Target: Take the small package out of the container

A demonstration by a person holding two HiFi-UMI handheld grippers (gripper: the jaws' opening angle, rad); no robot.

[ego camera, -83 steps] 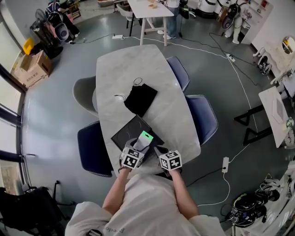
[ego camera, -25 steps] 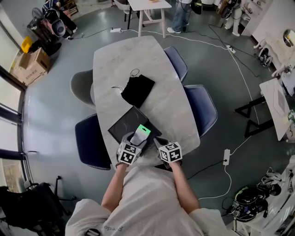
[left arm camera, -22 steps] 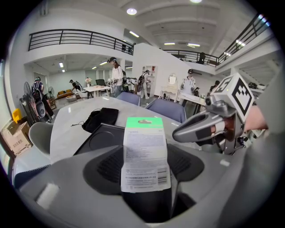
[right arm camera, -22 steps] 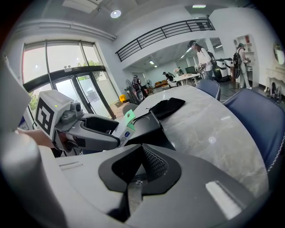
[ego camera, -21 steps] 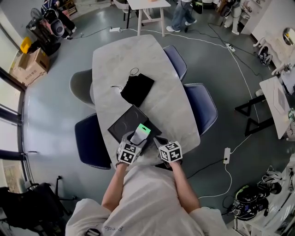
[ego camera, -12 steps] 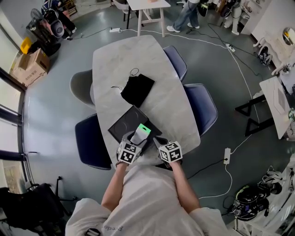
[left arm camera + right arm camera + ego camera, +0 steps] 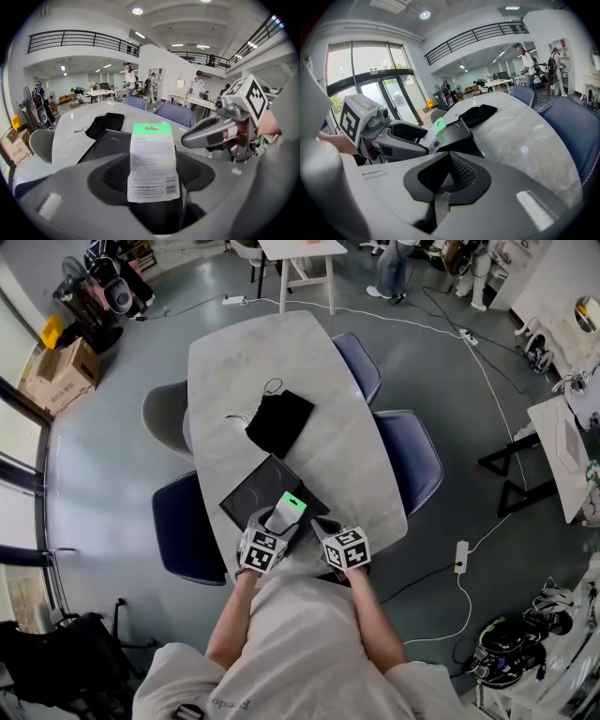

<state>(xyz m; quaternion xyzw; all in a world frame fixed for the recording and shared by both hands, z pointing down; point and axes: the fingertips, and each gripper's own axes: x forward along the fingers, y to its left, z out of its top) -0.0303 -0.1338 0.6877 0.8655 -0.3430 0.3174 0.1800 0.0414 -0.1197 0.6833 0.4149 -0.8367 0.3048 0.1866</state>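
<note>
Left hand-held gripper (image 7: 277, 532) clamping small package (image 7: 285, 514), right hand-held gripper (image 7: 323, 529) closed empty, marble table (image 7: 253, 352), grey floor (image 7: 103, 456)

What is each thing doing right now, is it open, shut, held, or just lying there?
Left gripper: shut on the small package.
Small package: held upright, green end up.
Right gripper: shut, nothing in it.
Black container: open, lying flat on the table.
Black pouch: lying flat on the table, cord loose beside it.
</note>
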